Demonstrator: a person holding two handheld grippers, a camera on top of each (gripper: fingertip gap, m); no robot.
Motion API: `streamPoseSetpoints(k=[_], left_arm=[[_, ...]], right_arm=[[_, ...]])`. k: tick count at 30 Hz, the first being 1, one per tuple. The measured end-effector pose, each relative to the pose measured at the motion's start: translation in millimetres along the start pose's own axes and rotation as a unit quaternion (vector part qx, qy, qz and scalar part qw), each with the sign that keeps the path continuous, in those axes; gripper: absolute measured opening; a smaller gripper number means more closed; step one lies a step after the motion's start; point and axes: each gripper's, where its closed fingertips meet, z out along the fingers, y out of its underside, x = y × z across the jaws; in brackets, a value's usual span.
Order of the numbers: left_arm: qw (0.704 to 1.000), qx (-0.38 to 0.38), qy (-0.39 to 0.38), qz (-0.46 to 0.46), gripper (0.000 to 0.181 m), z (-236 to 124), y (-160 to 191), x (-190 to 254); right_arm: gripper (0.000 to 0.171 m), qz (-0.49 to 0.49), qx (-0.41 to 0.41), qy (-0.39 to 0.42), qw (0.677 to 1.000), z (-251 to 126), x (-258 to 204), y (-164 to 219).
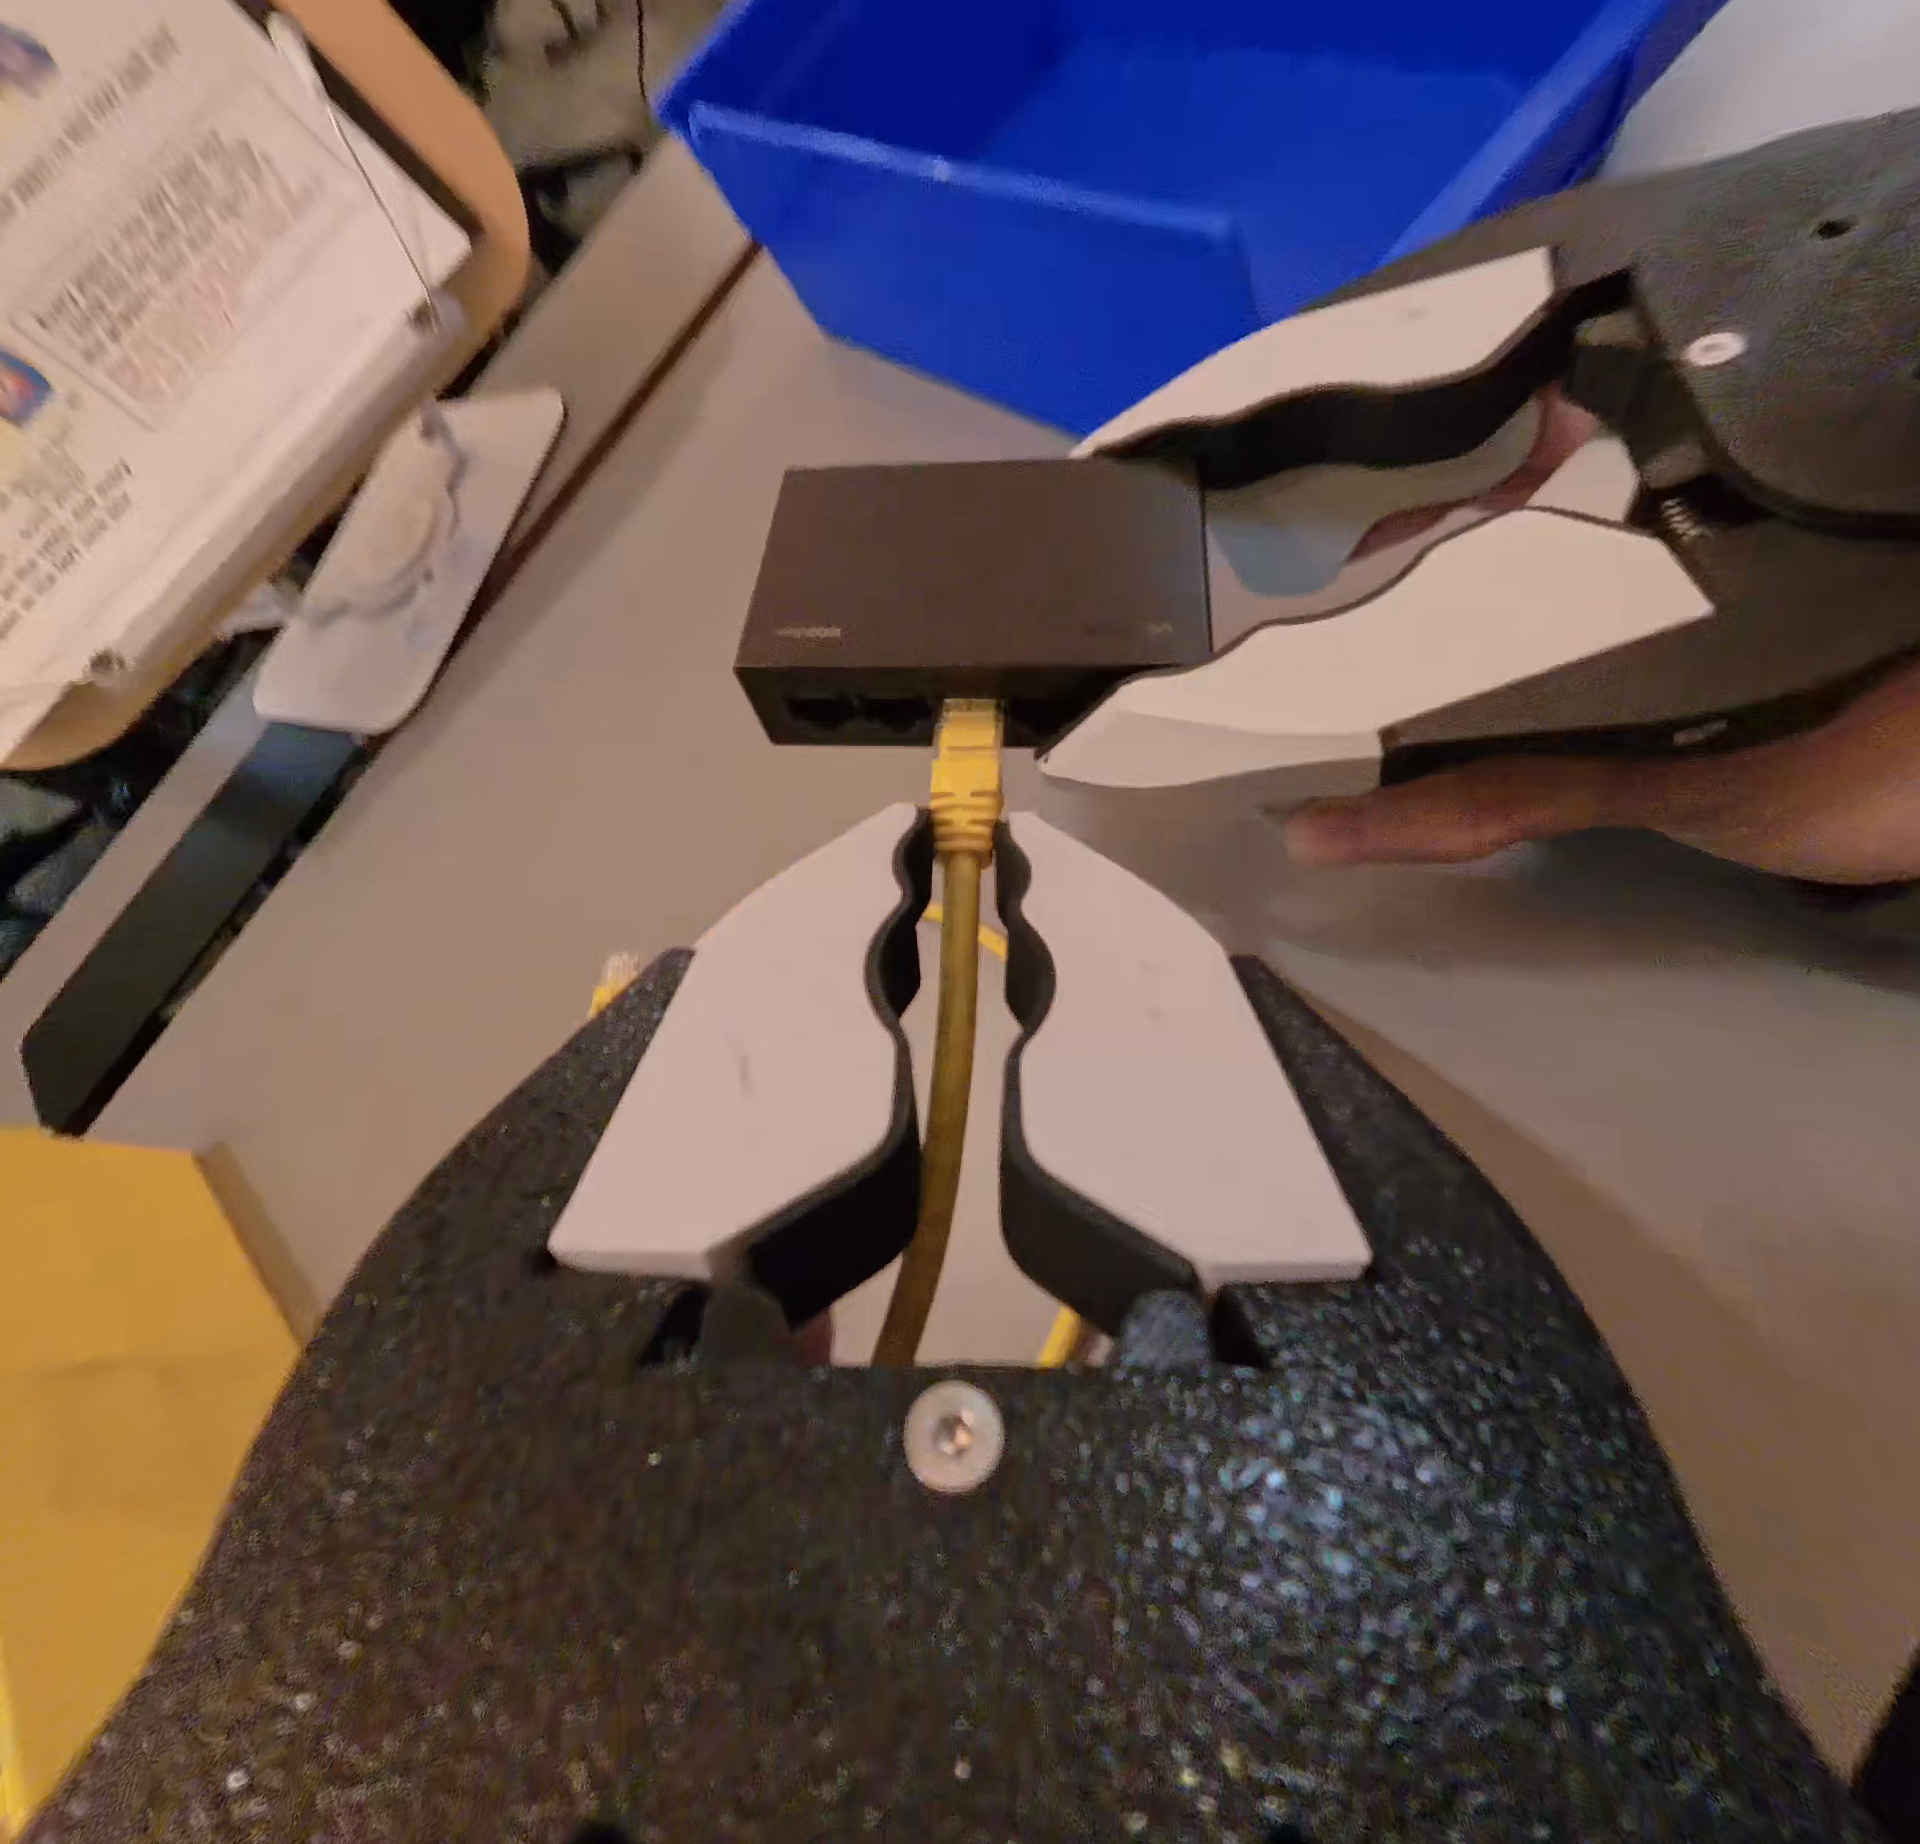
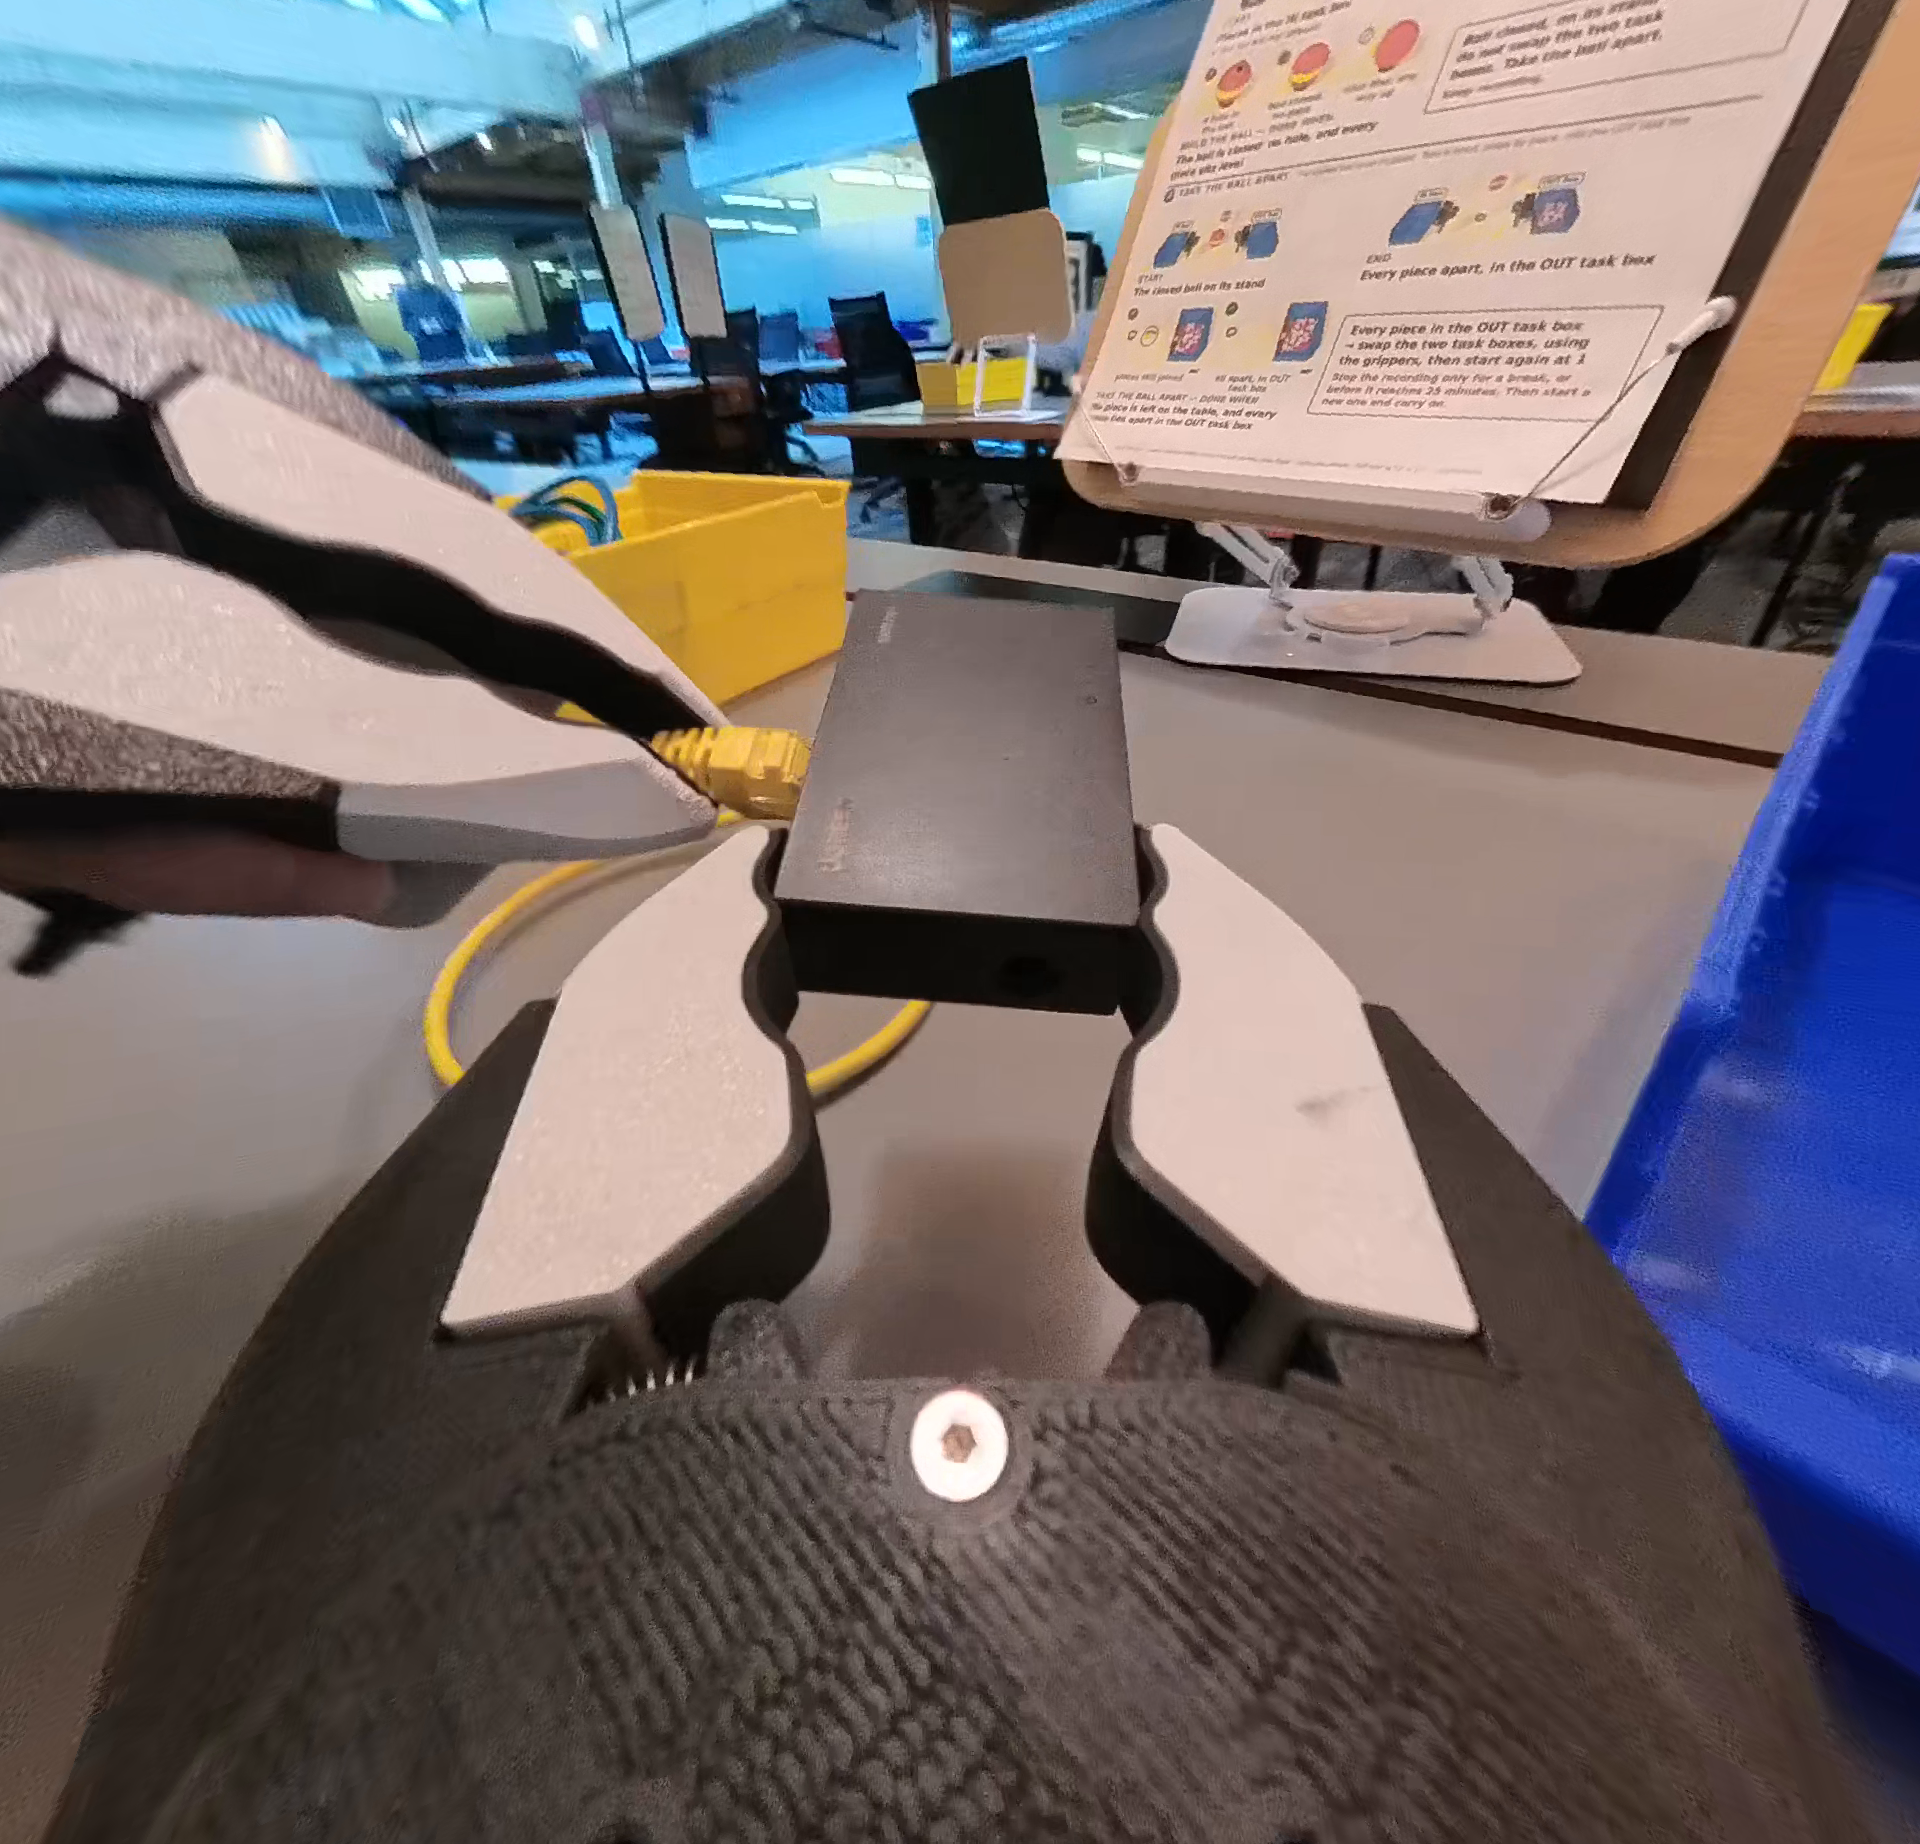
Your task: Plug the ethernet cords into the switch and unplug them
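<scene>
A black switch [image 1: 977,568] is clamped by its end between the fingers of my right gripper [image 2: 961,859], seemingly a little above the grey table [image 2: 1403,859]. My left gripper [image 1: 961,838] is shut on the boot of a yellow ethernet cord [image 1: 961,1015]. Its yellow plug [image 1: 968,745] sits in a middle port on the switch's front face; the ports to its left are empty. In the right wrist view the left gripper [image 2: 686,771] comes in from the left, with the plug [image 2: 753,760] against the switch's side [image 2: 966,755]. The cord's slack loops on the table [image 2: 457,973].
A blue bin [image 1: 1091,184] stands just behind the switch, at the right in the right wrist view [image 2: 1787,1119]. A yellow bin [image 2: 717,558] holds more cords. An instruction sheet on a stand [image 2: 1455,236] is at the back. Another yellow plug [image 1: 615,971] lies by my left gripper.
</scene>
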Motion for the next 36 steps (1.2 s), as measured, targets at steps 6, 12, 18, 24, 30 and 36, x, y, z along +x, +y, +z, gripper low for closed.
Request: streamPoseSetpoints(k=[6, 12, 18, 24, 30, 36], left_arm=[[0.995, 0.095, 0.012, -0.003, 0.011, -2, -6, 4], [0.992, 0.126, 0.024, -0.019, 0.016, -10, -7, 2], [0.992, 0.110, 0.034, -0.041, 0.006, -12, 1, 5], [0.993, 0.091, 0.052, -0.063, 0.006, -8, 10, 8], [0.990, 0.106, 0.050, -0.081, 0.005, -10, 5, 9], [0.994, 0.103, 0.005, -0.024, 0.004, -15, 0, 10]], right_arm=[[0.062, 0.026, 0.027, -0.018, 0.999, -4, 2, -6], [0.062, 0.029, 0.032, -0.012, 0.999, -5, 4, -7], [0.062, 0.020, 0.033, -0.014, 0.999, -5, 2, -8], [0.062, 0.013, 0.036, -0.016, 0.999, -6, 0, -8], [0.062, 0.022, 0.040, -0.029, 0.999, -7, -1, -9], [0.062, -0.004, 0.051, -0.040, 0.998, -8, -5, -12]])
